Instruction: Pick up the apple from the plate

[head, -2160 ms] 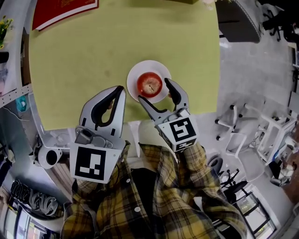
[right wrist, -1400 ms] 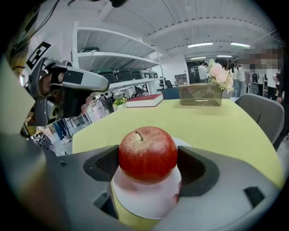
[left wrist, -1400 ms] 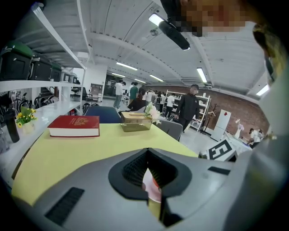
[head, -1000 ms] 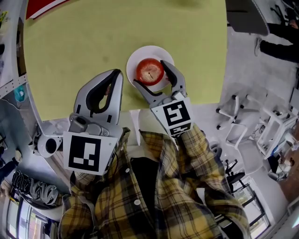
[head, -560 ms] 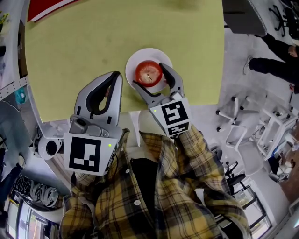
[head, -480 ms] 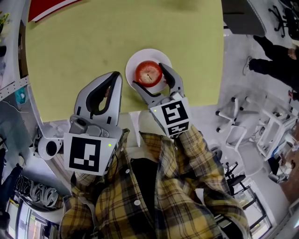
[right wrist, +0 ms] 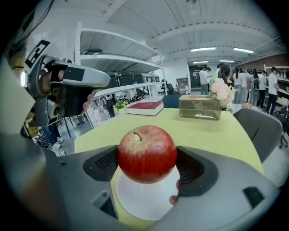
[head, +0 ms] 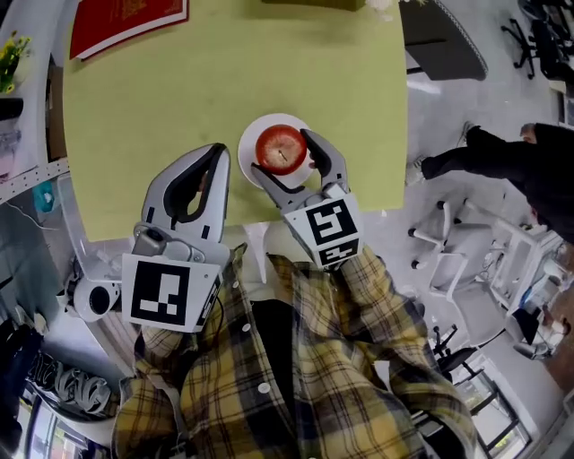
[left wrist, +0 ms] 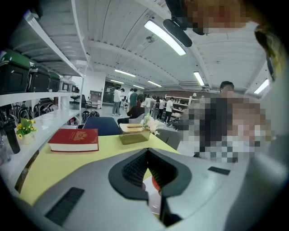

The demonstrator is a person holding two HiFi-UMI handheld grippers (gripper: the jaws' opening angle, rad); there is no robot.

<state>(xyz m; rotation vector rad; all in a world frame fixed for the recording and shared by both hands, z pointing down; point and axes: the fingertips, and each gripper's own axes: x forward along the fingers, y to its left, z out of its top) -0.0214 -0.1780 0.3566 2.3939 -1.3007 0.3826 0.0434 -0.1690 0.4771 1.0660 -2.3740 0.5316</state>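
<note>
The right gripper [head: 283, 152] holds the red apple [right wrist: 146, 153]. Its two jaws press on the apple, one on each side. The apple's little stem points up. The apple is right over the white plate [right wrist: 144, 200]. I cannot tell if it touches the plate. The plate sits on the yellow-green desk [head: 179, 90], near the edge by the person.

The left gripper [head: 218, 154] is just beside the plate, on its left side. Its jaws are pressed together at the tips, and there is nothing between them.

A red book [head: 126, 22] lies at the far corner of the desk, well apart from the plate. A brownish box [right wrist: 200, 107] stands at the far end too, with pink flowers beside it. The person wears a yellow checked shirt [head: 314, 376]. More people stand far back in the room.
</note>
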